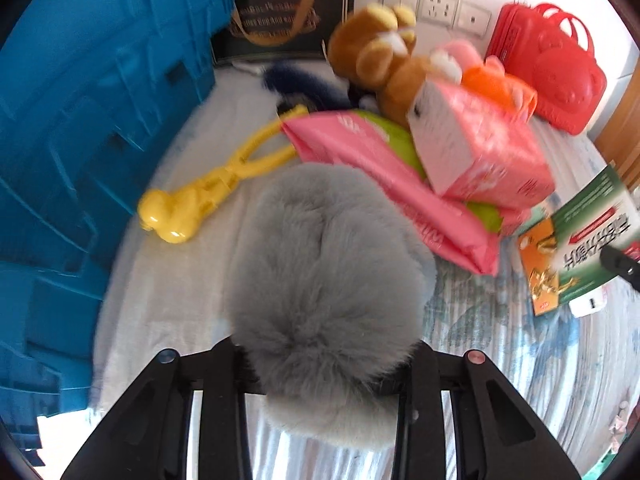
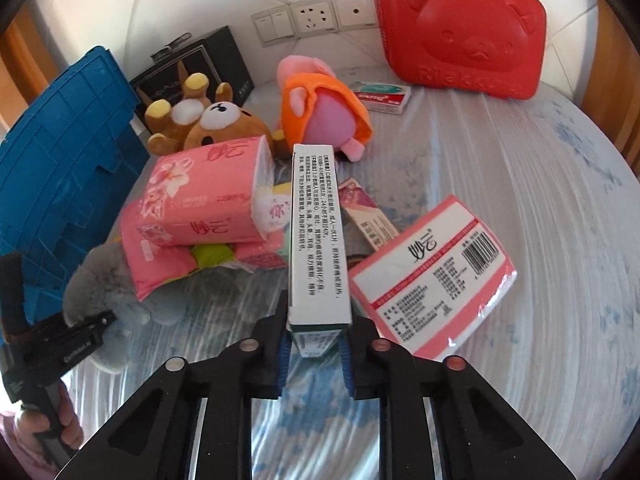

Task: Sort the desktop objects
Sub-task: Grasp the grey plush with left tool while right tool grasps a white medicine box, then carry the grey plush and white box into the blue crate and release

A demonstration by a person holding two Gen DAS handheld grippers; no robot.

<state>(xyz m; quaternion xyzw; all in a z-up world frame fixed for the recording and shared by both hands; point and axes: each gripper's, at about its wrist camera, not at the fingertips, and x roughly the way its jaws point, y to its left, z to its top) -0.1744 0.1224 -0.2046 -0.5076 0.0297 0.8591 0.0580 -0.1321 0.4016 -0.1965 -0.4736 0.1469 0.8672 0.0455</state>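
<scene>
Grey fur fills my left gripper [image 1: 326,364]: its jaws clamp a fluffy grey toy [image 1: 324,280], whose lower end they hide. My right gripper [image 2: 316,354] pinches a green-and-white box [image 2: 316,232] end-on, so its front is unreadable. Taking the blue crate [image 1: 80,140] as landmark: one yellow clamp toy [image 1: 208,192] lies just beside it, three pink tissue packs [image 2: 200,196] farther off, two plush toys [image 2: 208,120] behind those, one red bear case [image 2: 464,28] farthest. Everything rests on a pale striped, floral-printed surface [image 2: 520,184] against a white wall with sockets [image 2: 316,16].
</scene>
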